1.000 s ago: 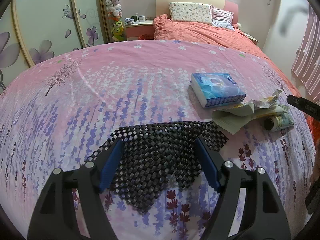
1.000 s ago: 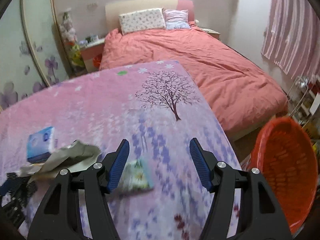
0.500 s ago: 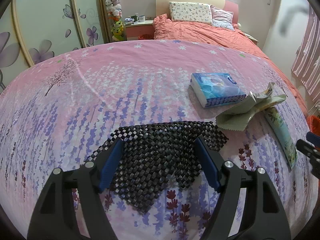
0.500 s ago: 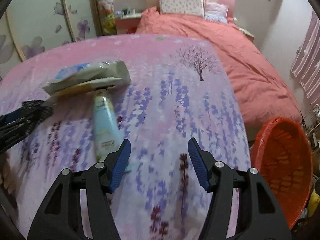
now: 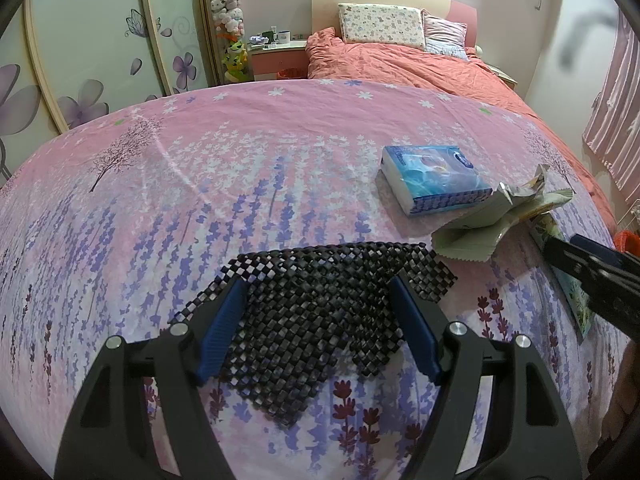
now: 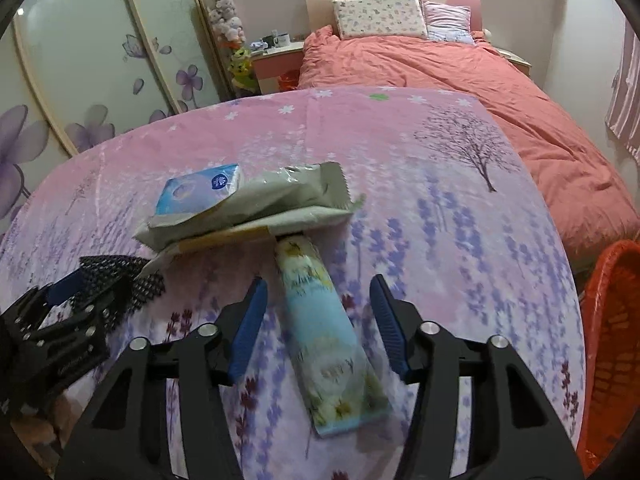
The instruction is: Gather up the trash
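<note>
A pale blue-green tube lies flat on the pink flowered cloth, its far end under a crumpled grey-green wrapper. My right gripper is open, its fingers straddling the tube without touching it. The wrapper also shows in the left wrist view, with the tube partly hidden behind the right gripper. My left gripper is open over a black woven mesh mat and holds nothing.
A blue tissue pack lies beside the wrapper; it also shows in the right wrist view. An orange basket stands off the table's right edge. A bed with an orange cover lies beyond.
My right gripper has swung left and moved in over the tube, which now lies between its open fingers. The left gripper has not moved.
</note>
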The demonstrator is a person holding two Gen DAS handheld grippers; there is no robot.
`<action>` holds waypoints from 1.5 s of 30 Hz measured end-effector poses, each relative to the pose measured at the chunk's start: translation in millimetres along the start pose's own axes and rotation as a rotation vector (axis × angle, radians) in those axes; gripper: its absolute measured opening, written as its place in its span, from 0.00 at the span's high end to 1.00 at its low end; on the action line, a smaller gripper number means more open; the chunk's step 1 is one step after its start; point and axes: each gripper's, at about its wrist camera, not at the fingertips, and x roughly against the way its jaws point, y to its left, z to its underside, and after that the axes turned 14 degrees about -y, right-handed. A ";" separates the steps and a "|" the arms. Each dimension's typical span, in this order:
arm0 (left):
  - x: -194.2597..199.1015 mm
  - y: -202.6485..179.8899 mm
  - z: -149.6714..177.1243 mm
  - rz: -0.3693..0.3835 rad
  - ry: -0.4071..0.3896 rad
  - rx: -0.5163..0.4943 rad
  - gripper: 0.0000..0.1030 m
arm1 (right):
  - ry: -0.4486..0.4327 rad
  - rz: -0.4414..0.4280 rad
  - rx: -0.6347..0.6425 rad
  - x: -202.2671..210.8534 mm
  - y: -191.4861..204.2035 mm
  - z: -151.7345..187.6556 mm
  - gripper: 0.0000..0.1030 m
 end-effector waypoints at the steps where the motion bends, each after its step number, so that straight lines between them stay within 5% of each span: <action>1: -0.1 0.1 -0.1 0.000 0.000 0.000 0.29 | 0.005 0.002 0.000 -1.1 1.1 0.5 0.60; 3: 0.0 0.2 -0.1 0.000 0.000 0.000 0.29 | -0.002 0.013 0.000 -0.1 0.4 2.9 0.72; 11: 1.6 2.4 1.4 0.006 -0.005 0.007 0.32 | -0.004 0.028 -0.060 43.7 -28.4 36.1 0.72; 19: 24.2 14.3 22.2 0.089 -0.033 -0.006 0.73 | -0.050 0.106 -0.064 72.4 -51.3 58.0 0.72; 24: 33.0 12.9 29.0 0.102 -0.032 -0.006 0.74 | -0.050 0.136 -0.035 68.1 -45.9 58.4 0.72; 32: 33.2 4.0 29.3 0.092 -0.027 -0.032 0.66 | -0.056 0.123 -0.068 67.2 -48.4 60.7 0.71; 35: 34.3 9.4 29.7 0.152 -0.030 0.011 0.57 | -0.058 0.116 -0.077 67.7 -51.1 60.3 0.71; 37: 36.5 12.3 30.3 0.151 -0.037 0.033 0.41 | -0.058 0.115 -0.077 68.0 -52.2 60.8 0.71; 41: 46.2 19.7 29.8 0.149 -0.059 0.069 0.37 | -0.057 0.119 -0.071 67.9 -51.9 60.4 0.71; 45: 54.1 15.0 22.3 0.139 -0.101 0.031 0.21 | -0.053 0.132 -0.053 67.3 -49.2 60.2 0.70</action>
